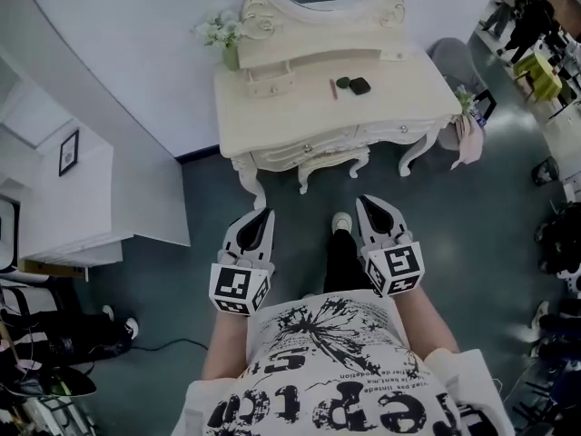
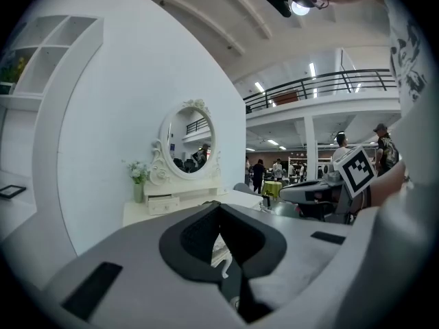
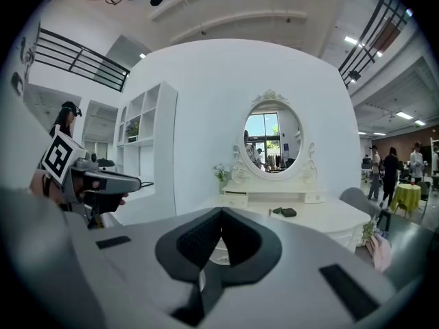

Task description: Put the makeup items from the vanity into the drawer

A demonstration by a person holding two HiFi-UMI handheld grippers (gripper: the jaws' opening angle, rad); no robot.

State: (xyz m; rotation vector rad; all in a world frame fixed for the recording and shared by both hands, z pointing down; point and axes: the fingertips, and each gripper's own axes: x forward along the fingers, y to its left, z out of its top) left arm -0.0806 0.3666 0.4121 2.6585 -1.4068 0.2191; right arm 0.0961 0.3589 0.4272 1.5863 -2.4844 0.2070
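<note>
The left tongs [image 1: 262,216] and right tongs [image 1: 369,202] are held side by side close to the person's body, well apart from the white bench [image 1: 272,121]. Each pair is closed tip to tip with nothing between them. The makeup lies on the far right part of the bench top: a thin pink stick [image 1: 333,88], just right of it a small dark round item [image 1: 343,84], and a black compact [image 1: 360,85] touching that. A small drawer [image 1: 271,85] at the far left stands slightly out, below the flowers [image 1: 221,33].
</note>
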